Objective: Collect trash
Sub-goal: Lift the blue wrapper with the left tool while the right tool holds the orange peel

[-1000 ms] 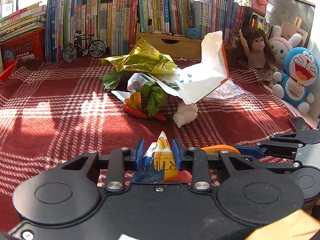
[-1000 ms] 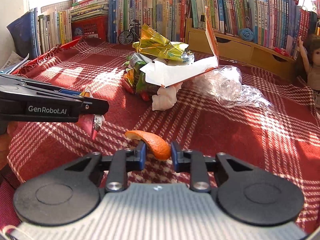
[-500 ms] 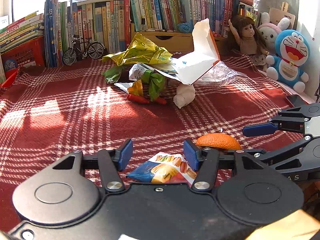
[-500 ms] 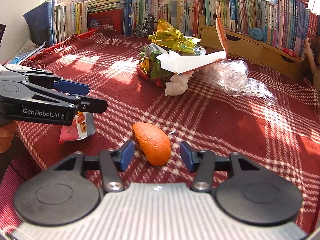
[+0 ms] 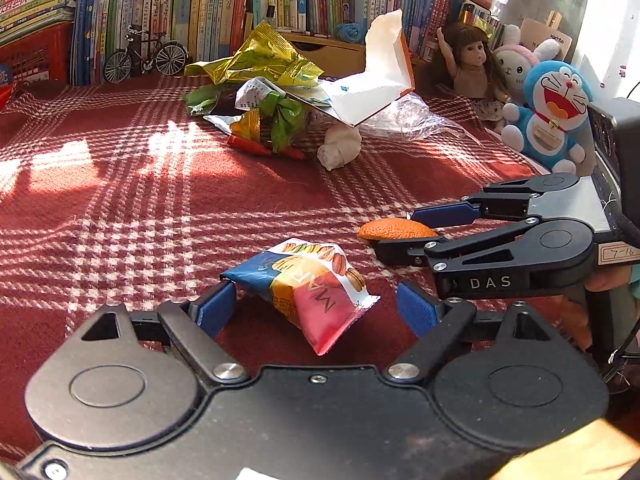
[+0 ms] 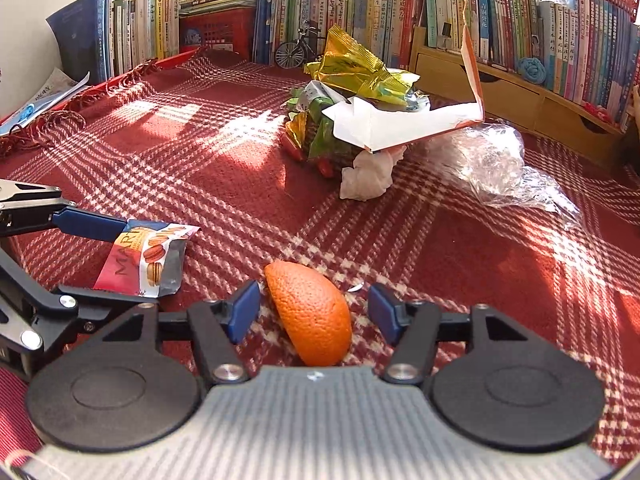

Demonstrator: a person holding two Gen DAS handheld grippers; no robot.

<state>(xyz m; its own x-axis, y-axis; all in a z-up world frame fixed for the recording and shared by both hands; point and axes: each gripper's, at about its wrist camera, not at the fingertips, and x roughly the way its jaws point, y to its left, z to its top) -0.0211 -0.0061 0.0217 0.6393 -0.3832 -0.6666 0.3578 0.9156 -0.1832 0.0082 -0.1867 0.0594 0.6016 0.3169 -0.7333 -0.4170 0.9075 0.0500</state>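
A snack packet (image 5: 304,280) printed with macarons lies on the red checked cloth (image 5: 120,208). My left gripper (image 5: 316,312) straddles it, its jaws opening and the pads clear of it. Just to the right, an orange peel (image 6: 312,312) rests on the cloth between the blue pads of my right gripper (image 6: 314,316). Those jaws are closing but do not press on it. The peel (image 5: 394,229) and right gripper (image 5: 396,232) show in the left wrist view, the packet (image 6: 144,260) and left gripper (image 6: 140,266) in the right wrist view.
Farther back sits a trash pile: a gold foil bag (image 5: 256,60), a white carton (image 5: 372,84), green wrappers (image 5: 284,120), a crumpled tissue (image 5: 338,150) and clear plastic (image 6: 492,164). Books (image 5: 200,8), a toy bicycle (image 5: 144,56), a doll (image 5: 470,68) and plush toys (image 5: 552,112) line the back.
Both grippers were shut on their pieces a second ago. The left has let the packet drop flat onto the cloth, and the right has released the peel, which now lies between its pads.
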